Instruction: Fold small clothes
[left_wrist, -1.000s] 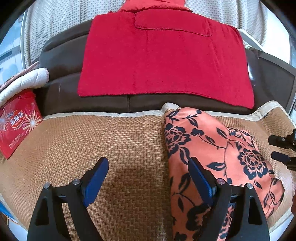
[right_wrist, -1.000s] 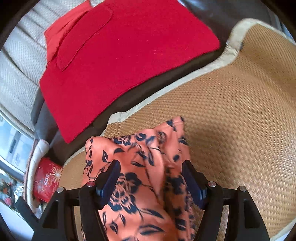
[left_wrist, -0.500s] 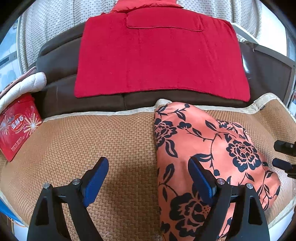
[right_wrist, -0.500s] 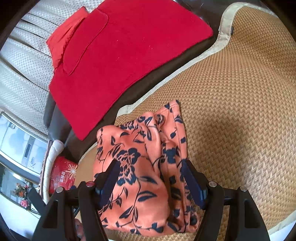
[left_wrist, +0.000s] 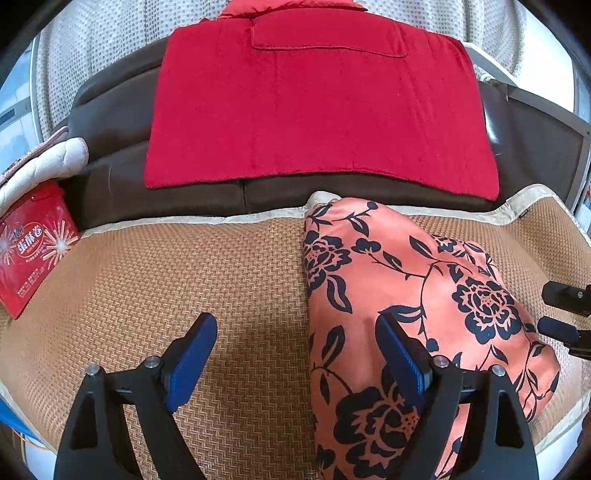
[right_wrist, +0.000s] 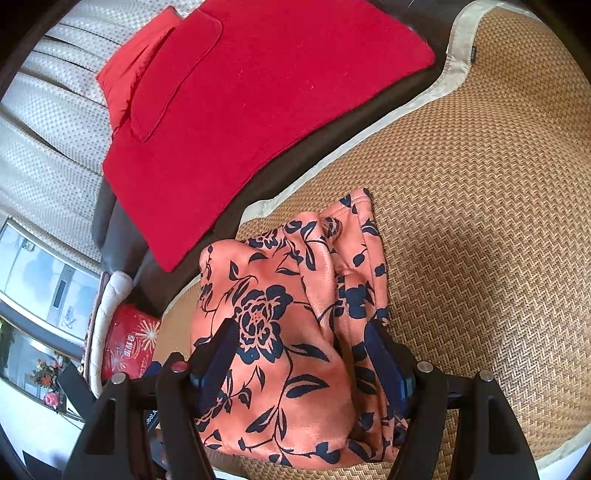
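On woven mat (left_wrist: 147, 280), floral garment (left_wrist: 406, 295) lying folded; left gripper (left_wrist: 295, 354) and right gripper (right_wrist: 299, 354) hovering, jaws apart, empty; pinching one clean edge advisable.

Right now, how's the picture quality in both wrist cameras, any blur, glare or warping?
Left wrist view: sharp, evenly lit; fisheye bows the tan woven mat edge, dark corners. Right wrist view: also sharp, tilted; a soft shadow lies on the mat right of the orange floral-print garment; the window at left is bright but not blown out.
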